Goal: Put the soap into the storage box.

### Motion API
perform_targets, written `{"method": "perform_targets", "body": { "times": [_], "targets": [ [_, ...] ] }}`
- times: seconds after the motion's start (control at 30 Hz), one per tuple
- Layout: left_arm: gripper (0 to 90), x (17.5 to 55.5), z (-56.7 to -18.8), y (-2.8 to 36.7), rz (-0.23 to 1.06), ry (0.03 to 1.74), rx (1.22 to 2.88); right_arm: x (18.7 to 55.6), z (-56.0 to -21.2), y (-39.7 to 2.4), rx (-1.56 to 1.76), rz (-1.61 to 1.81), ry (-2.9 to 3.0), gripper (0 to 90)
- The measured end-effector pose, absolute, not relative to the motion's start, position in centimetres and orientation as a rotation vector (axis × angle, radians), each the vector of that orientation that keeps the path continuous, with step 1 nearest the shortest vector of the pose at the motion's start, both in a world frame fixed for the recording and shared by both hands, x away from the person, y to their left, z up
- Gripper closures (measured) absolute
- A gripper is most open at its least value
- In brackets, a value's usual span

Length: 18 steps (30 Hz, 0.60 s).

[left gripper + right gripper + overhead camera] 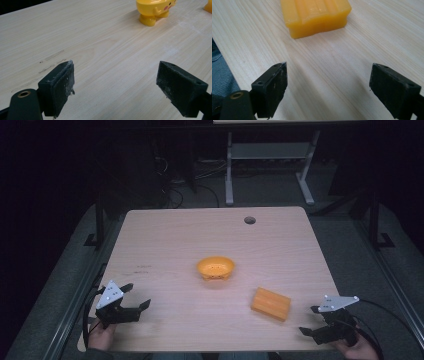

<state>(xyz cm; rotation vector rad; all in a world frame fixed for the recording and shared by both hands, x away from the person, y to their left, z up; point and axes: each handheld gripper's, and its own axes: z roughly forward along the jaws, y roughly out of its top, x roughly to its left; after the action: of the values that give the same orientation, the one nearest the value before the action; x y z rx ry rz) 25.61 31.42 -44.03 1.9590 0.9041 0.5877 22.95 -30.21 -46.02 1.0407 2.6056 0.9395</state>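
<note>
A yellow bowl-shaped toy (215, 268) stands at the middle of the wooden table (165, 240). In the left gripper view the toy (153, 11) shows stubby feet and a pink cheek, far ahead to the right. An orange ridged block (270, 303) lies flat to the toy's right, nearer the front edge. My left gripper (137, 295) is held at the front left, open and empty (116, 82). My right gripper (308, 320) sits at the front right, just right of the block, open with nothing between its jaws (328, 82). The block (315, 15) lies a short way ahead of it.
A round cable hole (249, 220) is near the table's far edge. A grey desk frame (230, 170) stands on the floor behind. The table's front edge and blue cloth (219, 67) show at the left of the right gripper view.
</note>
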Motion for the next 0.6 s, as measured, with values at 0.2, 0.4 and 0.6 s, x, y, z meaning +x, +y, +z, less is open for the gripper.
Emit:
{"method": "perform_targets", "body": {
  "times": [0.2,0.4,0.6],
  "targets": [
    [14.3,25.6,-44.0,31.4,0.590,0.901,1.960,23.3,-45.9,-29.8,1.028,0.905,2.628,14.5],
    [14.3,25.6,-44.0,31.5,0.589,0.901,1.960,24.3,-45.1,-28.4,0.965,0.876,2.686,14.5],
    [14.3,25.6,-44.1,31.3,0.586,0.897,1.965,25.0,-44.4,-27.6,0.924,0.853,2.706,14.5]
  ]
}}
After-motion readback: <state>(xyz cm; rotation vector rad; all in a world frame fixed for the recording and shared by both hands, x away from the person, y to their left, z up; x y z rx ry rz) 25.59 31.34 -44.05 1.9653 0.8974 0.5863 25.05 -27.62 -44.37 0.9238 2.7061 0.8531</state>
